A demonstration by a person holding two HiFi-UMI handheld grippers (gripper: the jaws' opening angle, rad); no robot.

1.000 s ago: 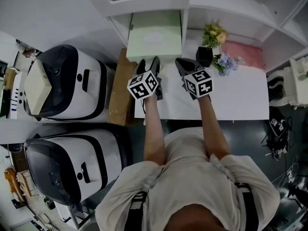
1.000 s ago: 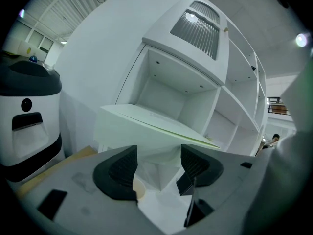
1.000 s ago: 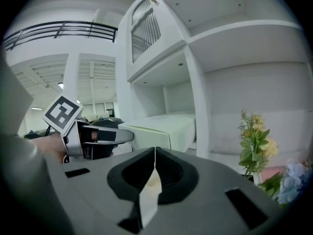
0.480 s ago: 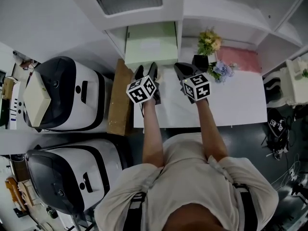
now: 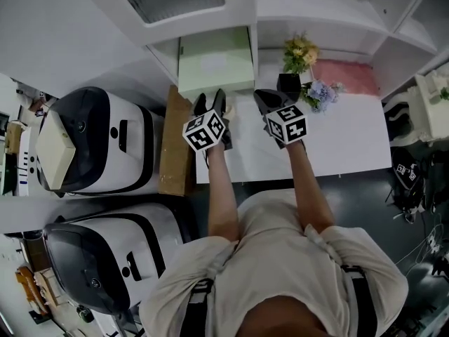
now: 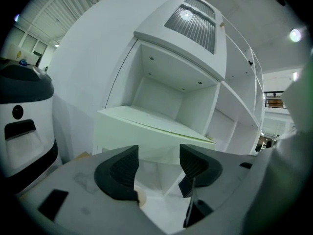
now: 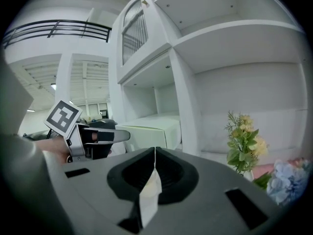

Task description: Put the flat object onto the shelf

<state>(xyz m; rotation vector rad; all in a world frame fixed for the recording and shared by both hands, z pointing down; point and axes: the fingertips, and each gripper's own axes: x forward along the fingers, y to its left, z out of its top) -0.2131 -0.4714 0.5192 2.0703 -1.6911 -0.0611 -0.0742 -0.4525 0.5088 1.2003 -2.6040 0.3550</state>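
The flat object is a pale green box (image 5: 214, 60) lying in the lower left shelf compartment, its front end sticking out past the shelf edge. My left gripper (image 5: 210, 99) is open just in front of that end, with nothing between its fingers. In the left gripper view the box (image 6: 146, 129) fills the space beyond the open left gripper (image 6: 159, 163). My right gripper (image 5: 265, 98) is shut, to the right of the box and apart from it. In the right gripper view the right gripper (image 7: 155, 153) has its jaws together, with the box (image 7: 151, 126) and the left gripper (image 7: 105, 136) at left.
A black pot of yellow flowers (image 5: 298, 55), blue flowers (image 5: 319, 93) and a pink cloth (image 5: 347, 76) stand at the back of the white table (image 5: 337, 139). A cardboard sheet (image 5: 172, 142) leans at the table's left edge. Two white and black machines (image 5: 91, 139) stand further left.
The head view has shifted slightly, and the box and shelf now sit lower in it. Both grippers keep nearly the same places in front of the shelf.
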